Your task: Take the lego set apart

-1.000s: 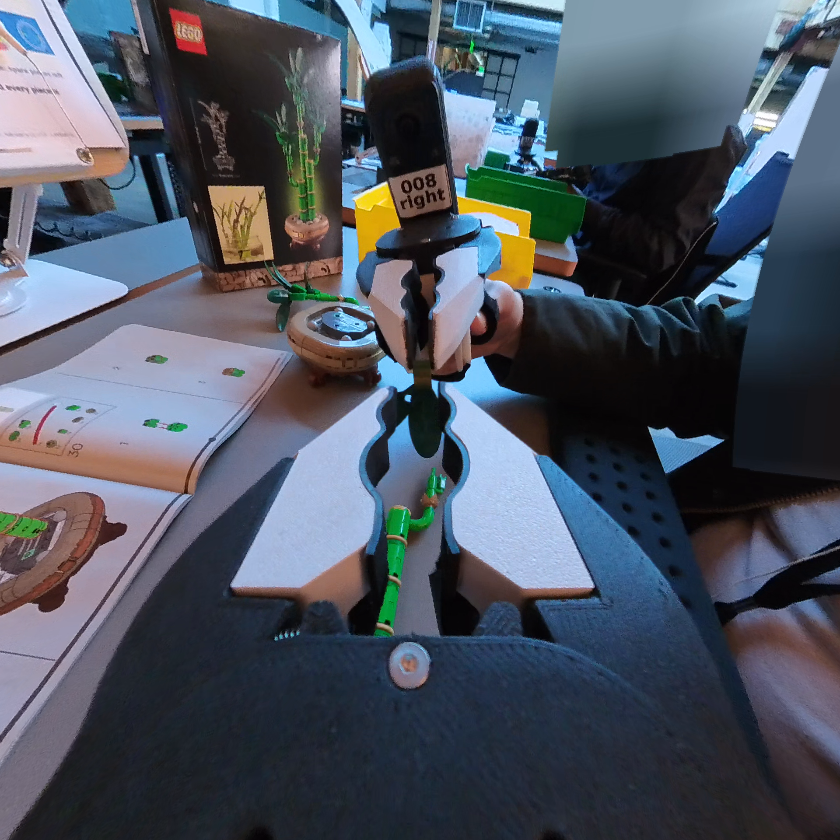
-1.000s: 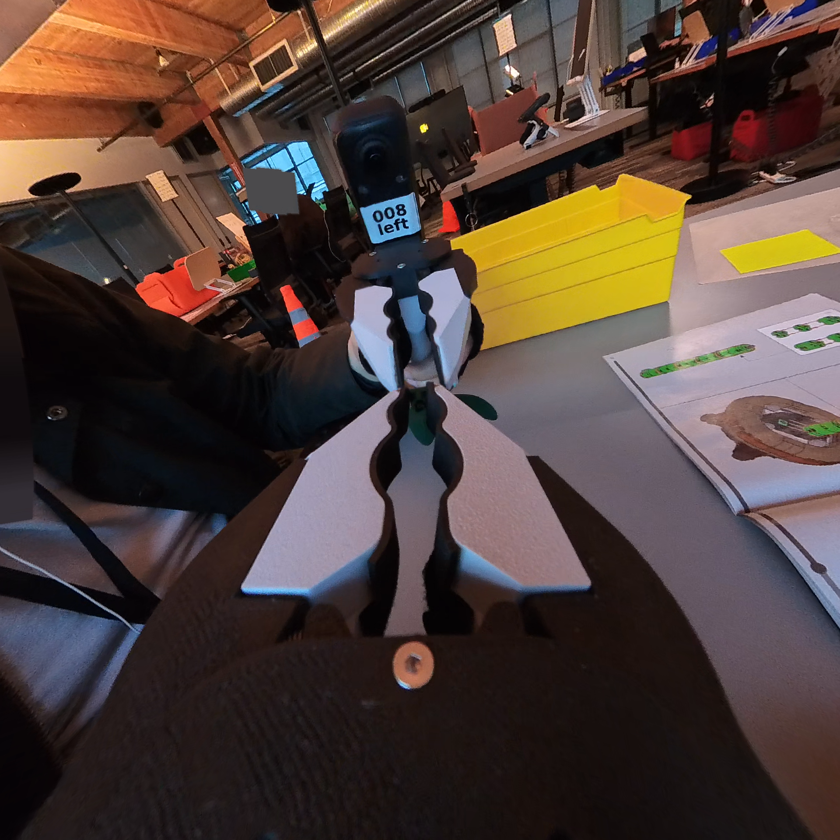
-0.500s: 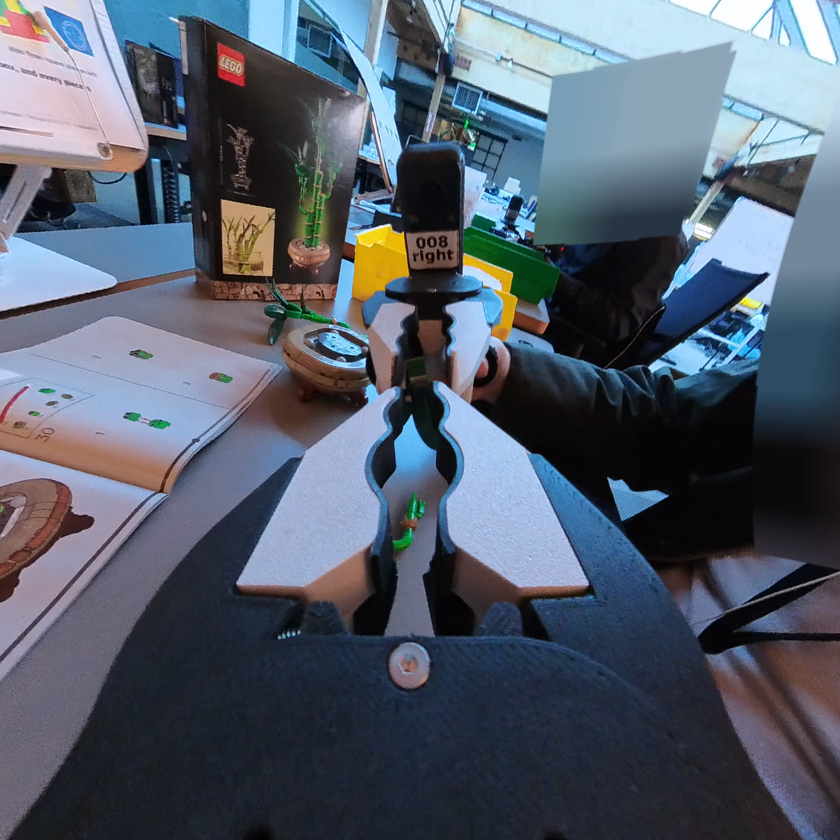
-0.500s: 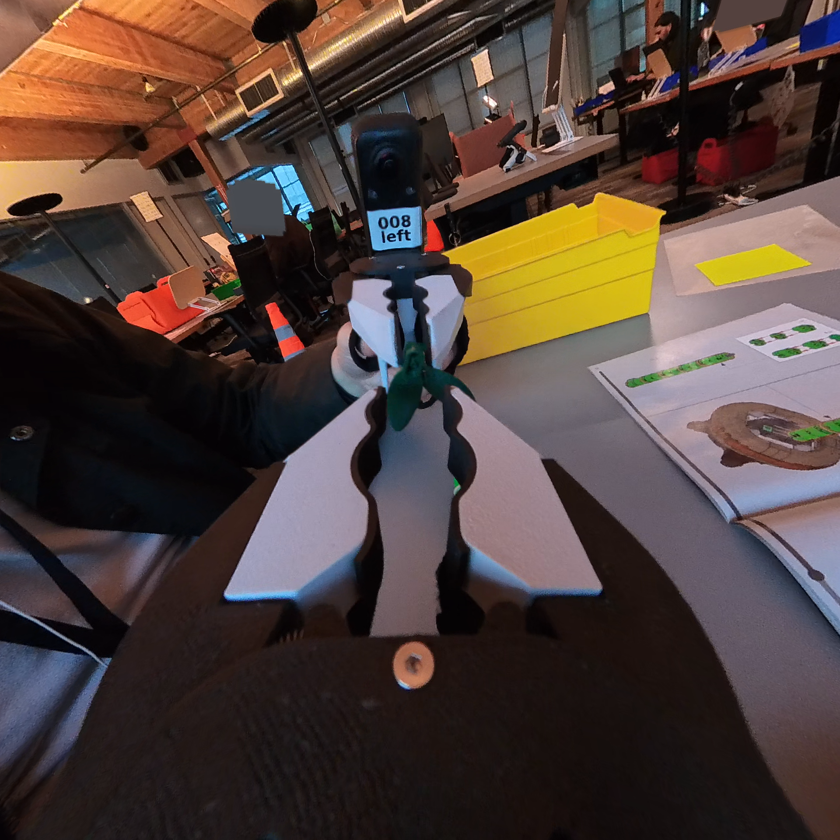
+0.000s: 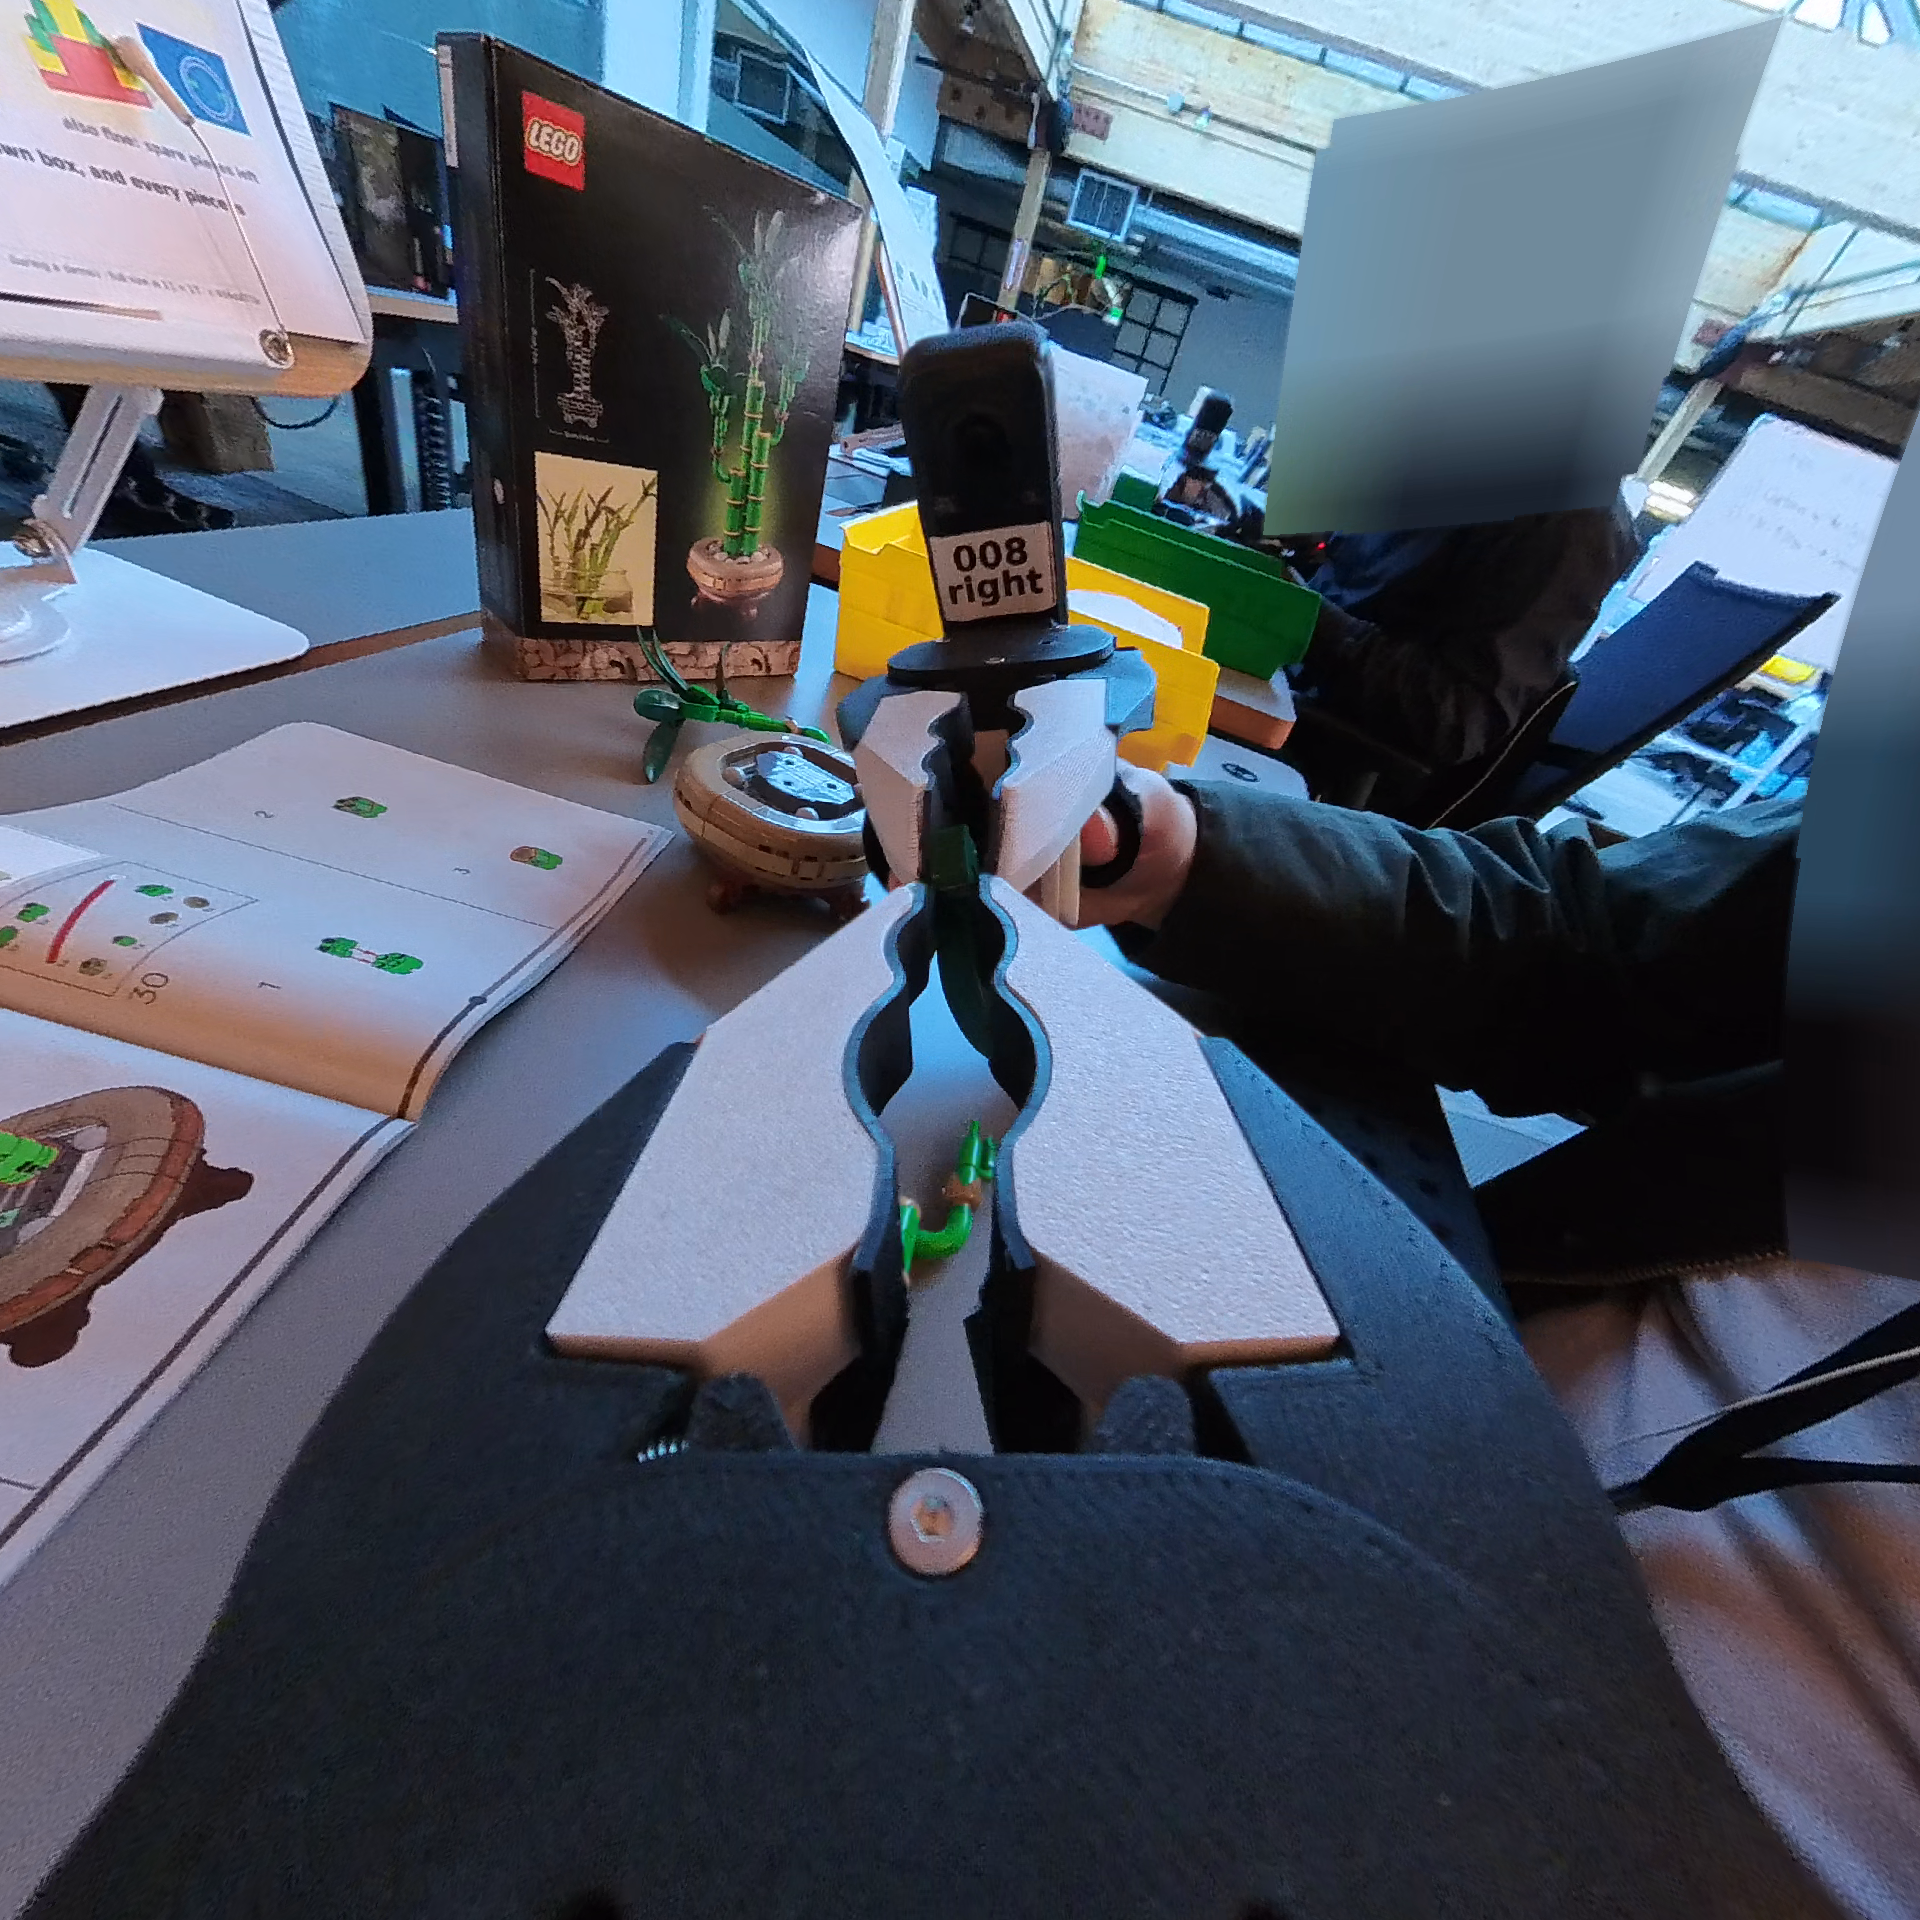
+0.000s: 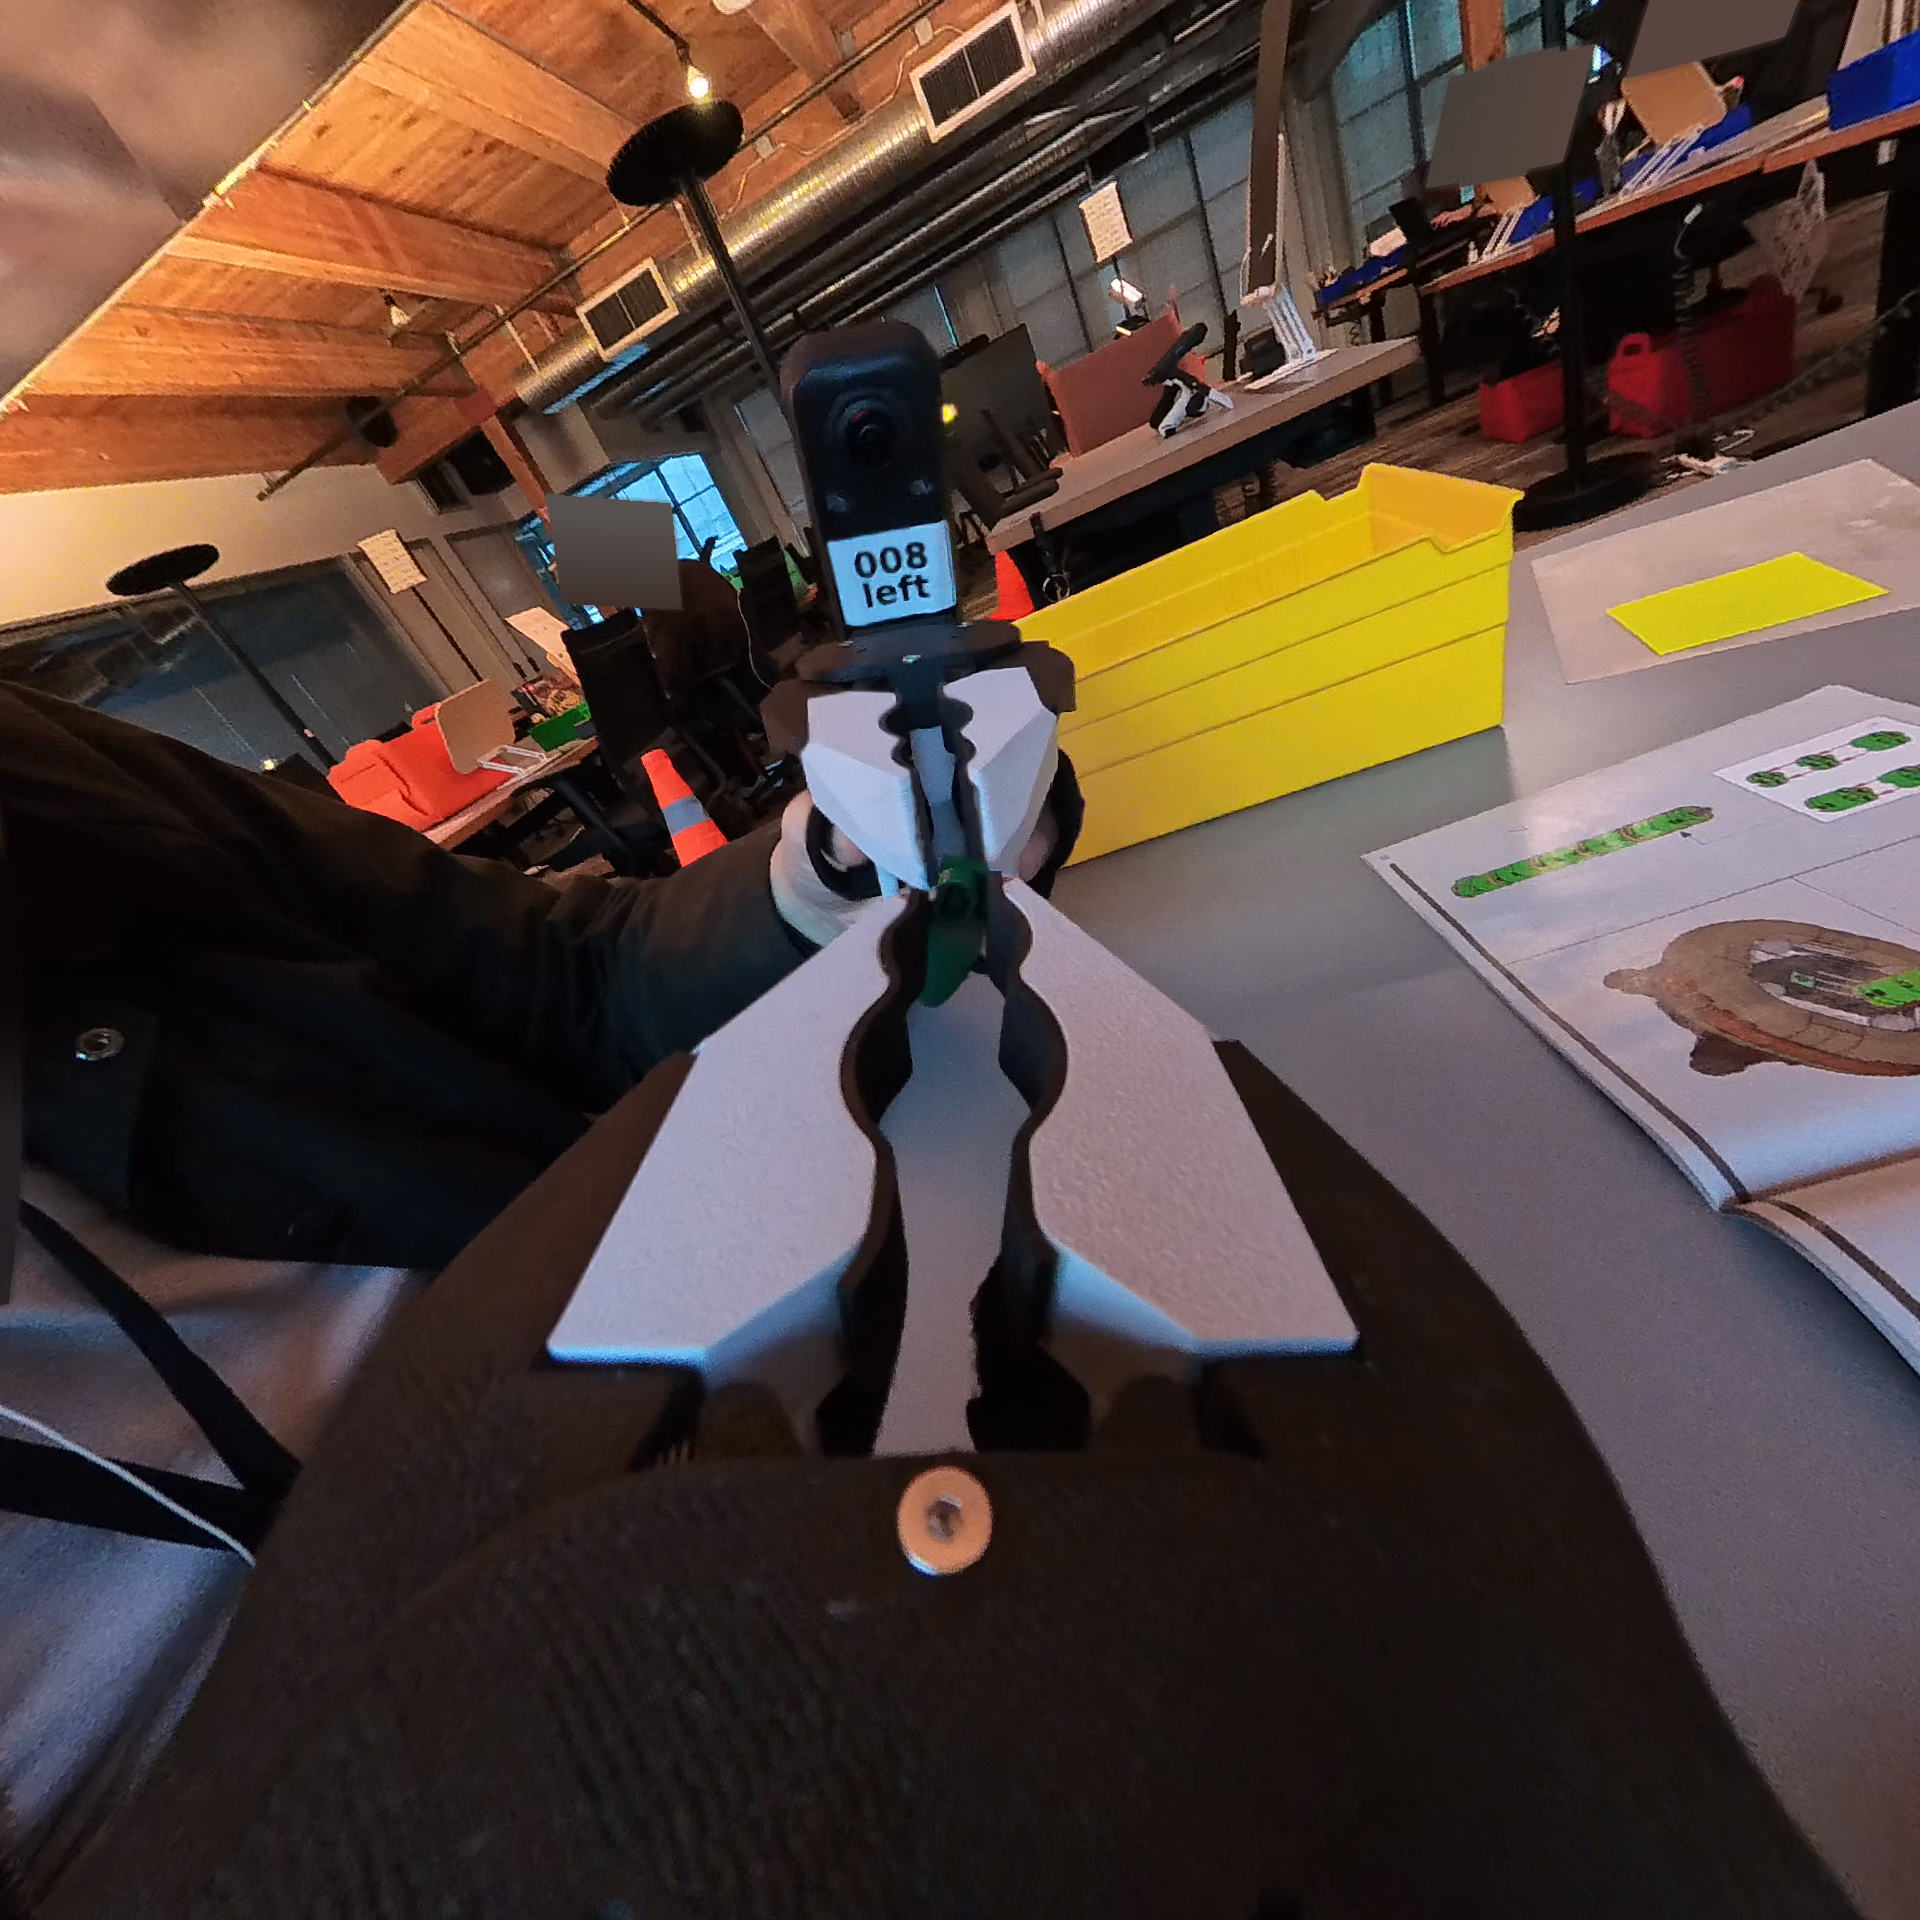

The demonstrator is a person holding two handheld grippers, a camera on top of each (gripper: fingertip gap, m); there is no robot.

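Dark green plastic lego leaf piece (image 5: 961,940) hangs above the grey surface (image 5: 582,997), pinched between the tips of my left tool (image 5: 948,899) and my right tool (image 6: 951,894), both narrowed onto it. Below lies a bright green lego stem (image 5: 951,1210), near the round tan lego pot base (image 5: 774,821).

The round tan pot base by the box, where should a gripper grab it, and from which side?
Probably from above, jaws straddling its rounded tan wall. The pot base stands upright on short feet, low and wide, so its opposite sides give the evenest hold.
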